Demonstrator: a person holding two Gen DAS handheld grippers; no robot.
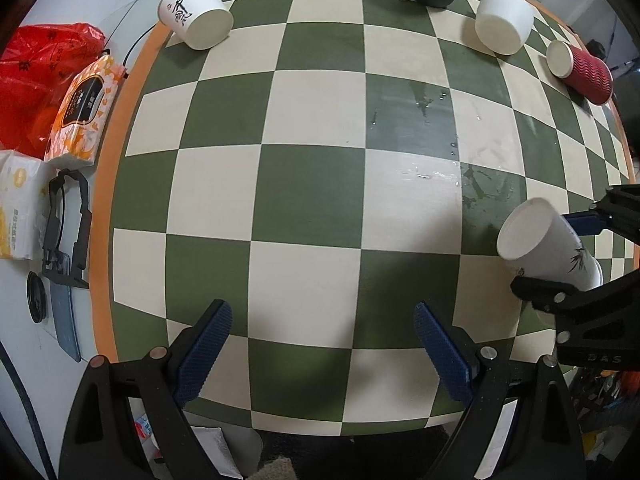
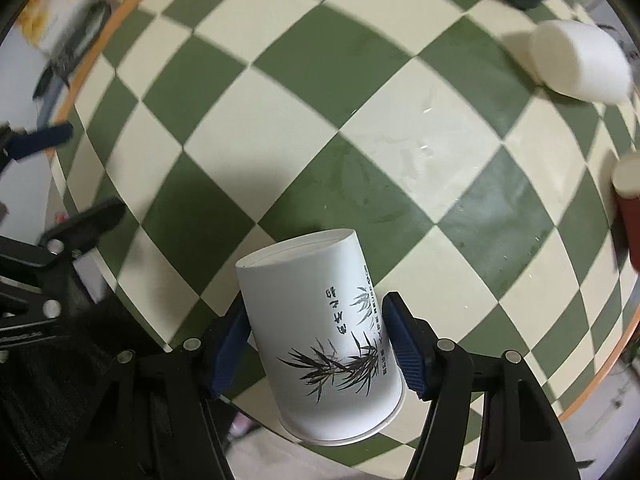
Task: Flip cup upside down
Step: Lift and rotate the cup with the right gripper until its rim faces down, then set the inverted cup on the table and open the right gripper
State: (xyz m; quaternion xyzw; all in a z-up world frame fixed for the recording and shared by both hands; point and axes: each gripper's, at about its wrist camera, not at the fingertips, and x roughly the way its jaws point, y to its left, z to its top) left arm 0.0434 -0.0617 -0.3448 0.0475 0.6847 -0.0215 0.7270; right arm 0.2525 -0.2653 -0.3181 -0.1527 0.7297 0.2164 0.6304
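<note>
Between the right gripper's (image 2: 316, 344) blue pads, the bamboo-print cup (image 2: 320, 336) sits clamped, tilted.

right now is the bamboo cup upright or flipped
Flipped but tilted, not set down: the bamboo cup has its closed base toward the table and wide rim nearest the camera, held in the right gripper jaws.

Legible markings: very few.
The right gripper (image 1: 576, 256) body is showing the embossed letters "DAS". The white cup (image 2: 320, 336) is carrying black calligraphy and small vertical print beside a bamboo drawing, neither legible; the tissue pack (image 1: 86, 112) label is staying unreadable.
</note>
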